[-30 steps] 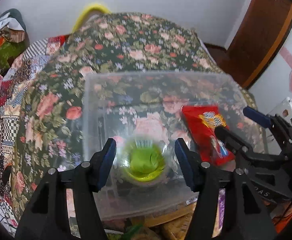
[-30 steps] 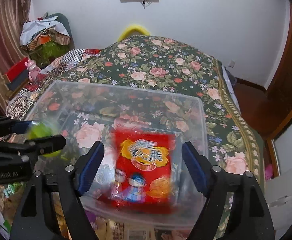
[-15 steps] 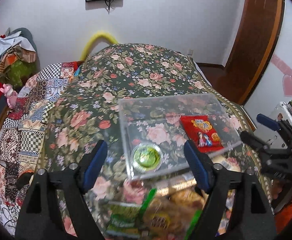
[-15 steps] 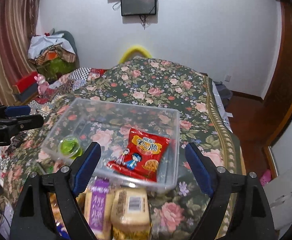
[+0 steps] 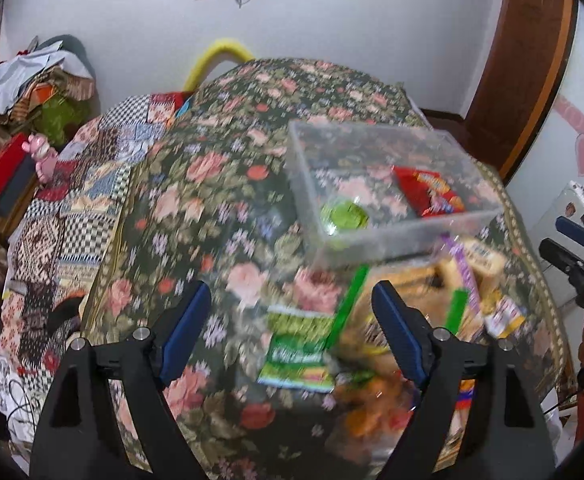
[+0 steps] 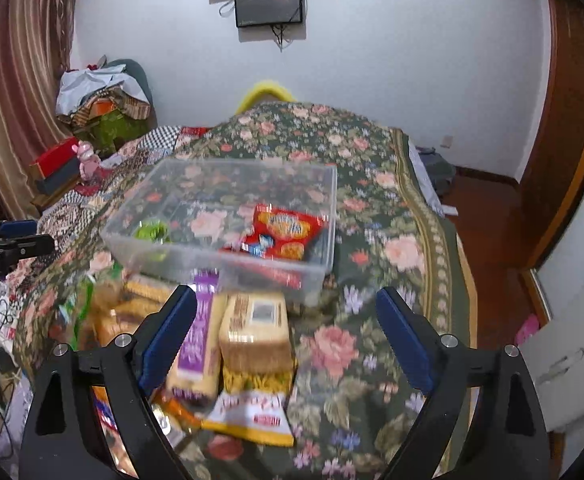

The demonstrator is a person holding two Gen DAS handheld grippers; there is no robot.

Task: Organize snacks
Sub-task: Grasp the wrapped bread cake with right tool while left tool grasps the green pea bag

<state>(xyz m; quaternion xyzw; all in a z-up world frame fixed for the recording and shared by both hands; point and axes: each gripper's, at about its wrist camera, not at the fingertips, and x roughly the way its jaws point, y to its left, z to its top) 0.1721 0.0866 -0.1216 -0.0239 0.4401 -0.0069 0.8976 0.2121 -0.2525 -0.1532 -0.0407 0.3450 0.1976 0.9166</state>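
A clear plastic box (image 5: 372,246) stands on the floral bed; a green jelly cup (image 5: 344,216) and a red snack bag (image 5: 428,194) lie inside it. In front of the box is a pile of snacks, among them a green packet (image 5: 300,352), a purple-striped packet (image 6: 197,340) and a beige packet (image 6: 255,328). My left gripper (image 5: 292,300) hovers above the pile's left side, jaws opening, gripping nothing. My right gripper (image 6: 287,296) hangs over the pile's right side, jaws opening too, and it is empty. The right wrist view shows the box (image 6: 219,260), cup (image 6: 151,232) and red bag (image 6: 283,232).
The floral bedspread (image 5: 195,208) covers the bed, with a patchwork blanket (image 5: 71,200) on its left. Clothes (image 6: 99,100) are heaped at the far left wall. A wooden door (image 6: 564,120) stands at the right, and a white cabinet (image 6: 564,344) is beside the bed.
Both grippers drew back from the box and their jaws widened. The green cup and the red bag stayed inside the box. The snack pile came into view below.
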